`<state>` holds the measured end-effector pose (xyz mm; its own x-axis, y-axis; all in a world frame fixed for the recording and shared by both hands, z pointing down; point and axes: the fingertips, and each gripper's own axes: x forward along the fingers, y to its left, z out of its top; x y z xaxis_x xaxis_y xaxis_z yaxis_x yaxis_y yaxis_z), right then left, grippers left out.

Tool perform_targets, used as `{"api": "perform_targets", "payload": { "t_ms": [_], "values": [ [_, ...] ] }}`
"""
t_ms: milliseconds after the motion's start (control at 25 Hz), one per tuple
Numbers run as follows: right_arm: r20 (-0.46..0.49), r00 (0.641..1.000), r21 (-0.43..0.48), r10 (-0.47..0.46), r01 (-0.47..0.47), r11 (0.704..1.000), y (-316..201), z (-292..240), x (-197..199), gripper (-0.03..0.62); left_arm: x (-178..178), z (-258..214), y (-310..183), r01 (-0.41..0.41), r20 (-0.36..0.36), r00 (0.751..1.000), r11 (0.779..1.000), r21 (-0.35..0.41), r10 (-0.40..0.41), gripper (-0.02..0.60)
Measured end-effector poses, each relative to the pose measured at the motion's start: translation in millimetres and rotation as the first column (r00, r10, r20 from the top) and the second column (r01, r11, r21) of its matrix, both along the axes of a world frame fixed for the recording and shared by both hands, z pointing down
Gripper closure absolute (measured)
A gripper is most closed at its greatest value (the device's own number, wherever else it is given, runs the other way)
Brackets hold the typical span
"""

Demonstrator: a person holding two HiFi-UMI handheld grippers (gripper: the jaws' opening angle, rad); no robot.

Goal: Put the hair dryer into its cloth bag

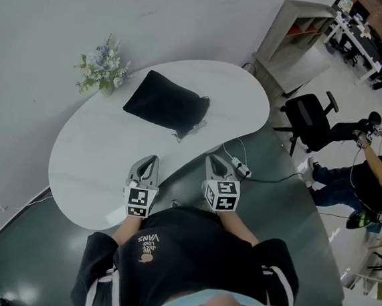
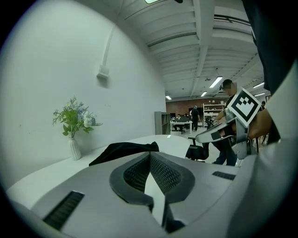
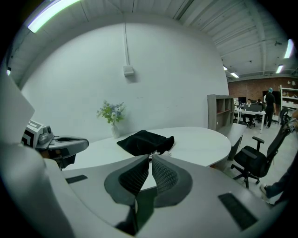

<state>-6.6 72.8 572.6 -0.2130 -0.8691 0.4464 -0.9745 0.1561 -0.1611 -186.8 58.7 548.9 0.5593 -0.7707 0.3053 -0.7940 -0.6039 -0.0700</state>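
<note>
The left gripper [image 2: 150, 155] has its fingers [image 2: 165, 174] pressed together with nothing between them; the right gripper [image 3: 151, 158] has its fingers [image 3: 132, 179] all but touching, likewise empty; both hover at the near edge of the white tabletop [image 1: 103, 154]; the black cloth bag [image 1: 165, 104] lies well beyond them, near a vase of flowers [image 1: 105, 67]; an office chair [image 1: 309, 116] stands apart.

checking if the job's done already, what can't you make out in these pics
- Hair dryer: in no view; the black cloth bag hides whatever is inside it.
- Bag's drawstring end: head view, too small to tell tied or loose.
- Small object with a cable near the table edge: head view, too small to identify.
</note>
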Motion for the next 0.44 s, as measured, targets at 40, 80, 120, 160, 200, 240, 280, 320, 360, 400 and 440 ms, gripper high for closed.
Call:
{"api": "perform_targets", "payload": {
  "t_ms": [40, 80, 120, 160, 200, 240, 280, 320, 360, 400, 440],
  "values": [
    [0.0, 1.0, 0.001, 0.0, 0.0, 1.0, 0.7, -0.2, -0.5, 0.54, -0.7, -0.9, 0.4, 0.001, -0.002, 1.0, 1.0, 0.002, -0.001, 0.561],
    [-0.001, 1.0, 0.001, -0.001, 0.001, 1.0, 1.1, -0.3, -1.1, 0.54, -1.7, -1.7, 0.5, 0.003, -0.003, 1.0, 1.0, 0.004, -0.003, 0.562],
    [-0.001, 1.0, 0.001, -0.001, 0.001, 1.0, 1.4, -0.6, -1.6, 0.54, -3.0, -2.3, 0.4, 0.006, -0.001, 1.0, 1.0, 0.007, -0.006, 0.561],
    [-0.001, 1.0, 0.001, -0.001, 0.001, 1.0, 1.6, -0.9, -1.9, 0.54, -4.5, -2.7, 0.3, 0.011, 0.002, 1.0, 1.0, 0.009, -0.011, 0.562],
    [0.0, 1.0, 0.001, 0.0, 0.0, 1.0, 1.8, -1.2, -1.9, 0.541, -6.1, -2.9, 0.3, 0.016, 0.005, 1.0, 1.0, 0.009, -0.016, 0.562],
    [-0.001, 1.0, 0.001, 0.0, 0.0, 1.0, 1.9, -1.5, -1.7, 0.541, -7.3, -3.0, 0.5, 0.02, 0.006, 1.0, 1.0, 0.009, -0.02, 0.562],
    [-0.002, 1.0, 0.002, 0.0, 0.0, 1.0, 1.8, -1.5, -1.3, 0.542, -8.1, -3.0, 0.9, 0.023, 0.006, 1.0, 1.0, 0.008, -0.023, 0.562],
    [-0.004, 1.0, 0.002, 0.0, 0.0, 1.0, 1.7, -1.5, -0.9, 0.542, -8.6, -2.8, 1.2, 0.025, 0.007, 1.0, 1.0, 0.008, -0.025, 0.563],
    [-0.007, 1.0, 0.002, -0.001, 0.001, 1.0, 1.5, -1.4, -0.5, 0.542, -8.8, -2.6, 1.7, 0.027, 0.008, 1.0, 1.0, 0.008, -0.027, 0.563],
    [-0.01, 1.0, 0.002, -0.002, 0.002, 1.0, 1.3, -1.3, -0.2, 0.542, -9.1, -2.3, 2.0, 0.028, 0.009, 1.0, 1.0, 0.009, -0.028, 0.562],
    [-0.013, 1.0, 0.003, -0.004, 0.004, 1.0, 1.1, -1.1, 0.1, 0.542, -9.4, -1.9, 2.4, 0.029, 0.011, 1.0, 1.0, 0.009, -0.029, 0.563]
  ]
}}
